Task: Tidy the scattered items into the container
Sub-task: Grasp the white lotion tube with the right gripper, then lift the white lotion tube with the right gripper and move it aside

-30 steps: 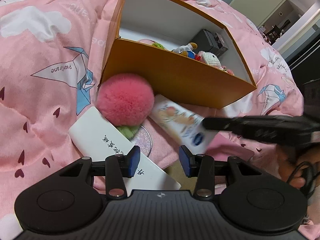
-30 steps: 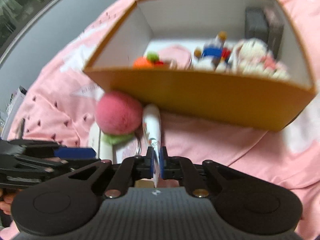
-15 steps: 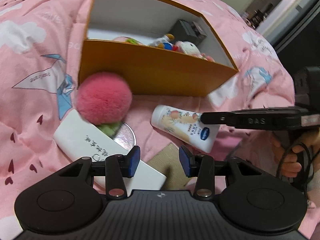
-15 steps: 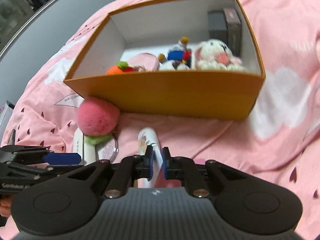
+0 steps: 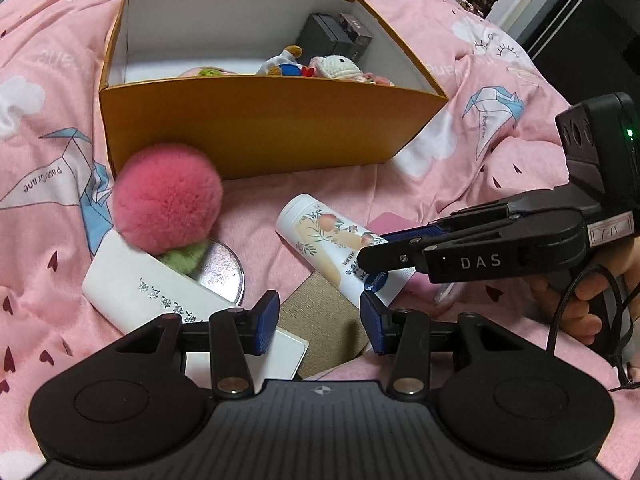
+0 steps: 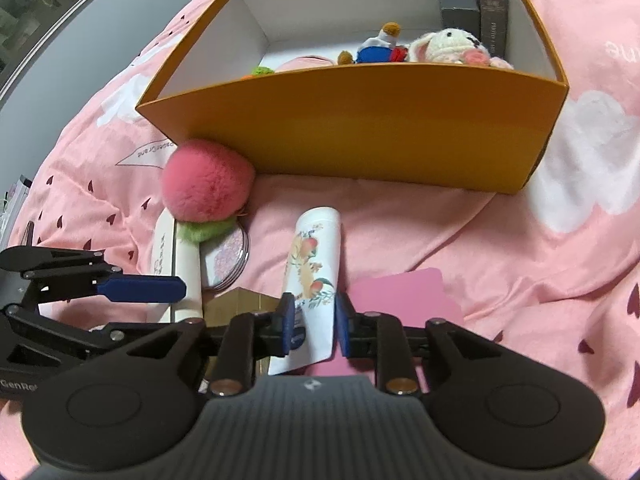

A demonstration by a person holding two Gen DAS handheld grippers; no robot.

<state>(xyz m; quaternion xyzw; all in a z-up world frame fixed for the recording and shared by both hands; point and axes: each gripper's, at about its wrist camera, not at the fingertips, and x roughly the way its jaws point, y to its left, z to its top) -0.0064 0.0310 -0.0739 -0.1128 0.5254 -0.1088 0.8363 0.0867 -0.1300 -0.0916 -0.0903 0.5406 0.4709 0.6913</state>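
Pink bedspread (image 5: 472, 184); orange box (image 5: 256, 128) holds plush toys (image 5: 340, 68); right hand-held gripper (image 6: 314, 326) opening around lotion tube (image 6: 316, 264)

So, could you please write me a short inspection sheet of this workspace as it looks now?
Surface: pink bedspread, rumpled.
Job's things: orange box holds plush toys and dark boxes; lotion tube, pink pompom, white case, round compact lie outside.
Clutter: pink card, tan card under the tube.
Tongs: right tongs opening, tube between them; left tongs open, empty.
Cables: black cord by the person's hand.
Surroundings: doorway beyond the bed.
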